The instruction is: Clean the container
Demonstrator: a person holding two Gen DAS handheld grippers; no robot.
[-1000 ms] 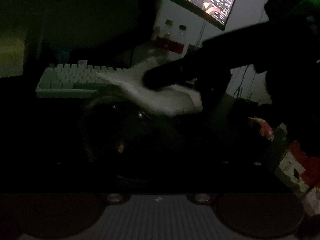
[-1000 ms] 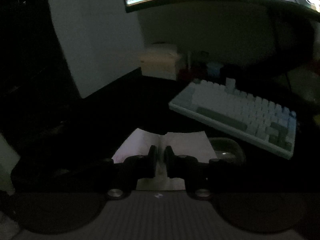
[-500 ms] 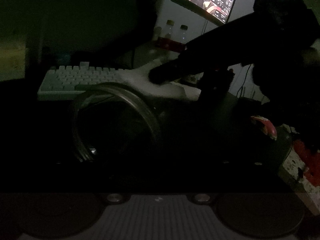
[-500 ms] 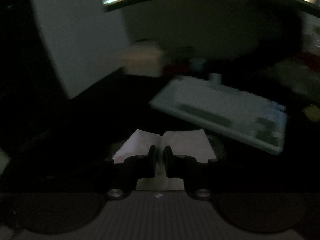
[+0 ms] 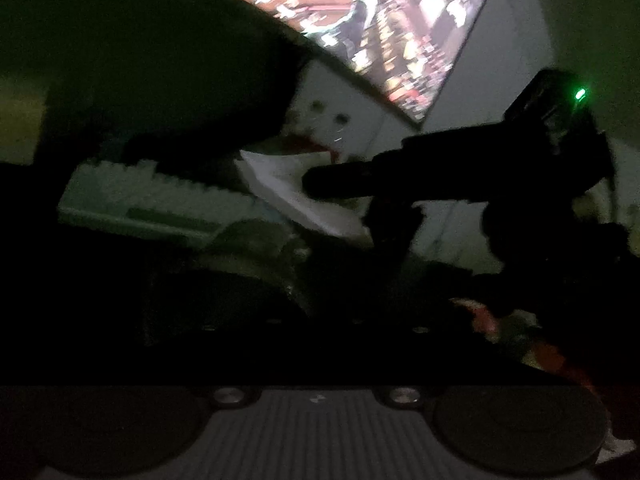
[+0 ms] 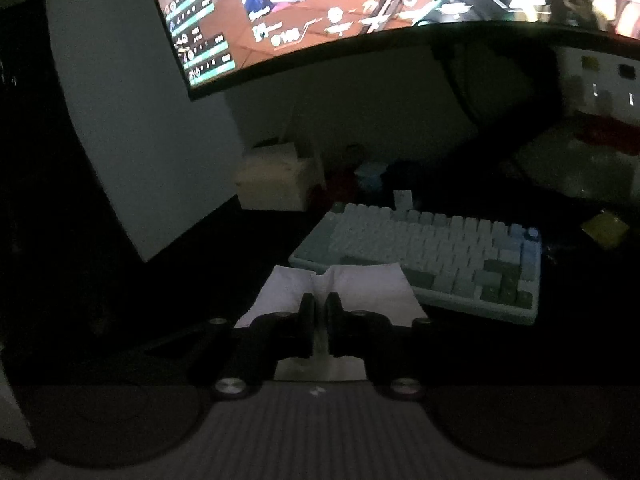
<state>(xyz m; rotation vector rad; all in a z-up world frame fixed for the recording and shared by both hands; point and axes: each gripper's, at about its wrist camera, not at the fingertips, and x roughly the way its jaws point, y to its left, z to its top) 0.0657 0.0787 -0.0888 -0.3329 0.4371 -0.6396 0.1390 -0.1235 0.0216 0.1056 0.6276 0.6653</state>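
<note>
The scene is very dark. A clear glass jar [image 5: 256, 264] lies on its side just ahead of my left gripper, mouth toward the camera. My left gripper's jaws are closing, but its fingers are lost in the dark, so I cannot tell whether the jar is between them. Above and right of the jar's rim, my right gripper [image 5: 316, 184] is shut on a white tissue [image 5: 276, 176], clear of the glass. In the right wrist view, the right gripper [image 6: 320, 300] pinches the tissue [image 6: 360, 284] at its middle, and the sheet fans out to both sides.
A pale keyboard [image 6: 432, 256] lies on the dark desk behind the jar, under a lit curved monitor [image 6: 360, 8]. A small cardboard box [image 6: 276, 184] stands at the back. Two bottles [image 5: 328, 128] and colourful packets [image 5: 500, 320] crowd the right side.
The right gripper has lifted the tissue up off the jar's mouth. The left view has tilted upward, so more of the monitor shows and the jar sits lower in it.
</note>
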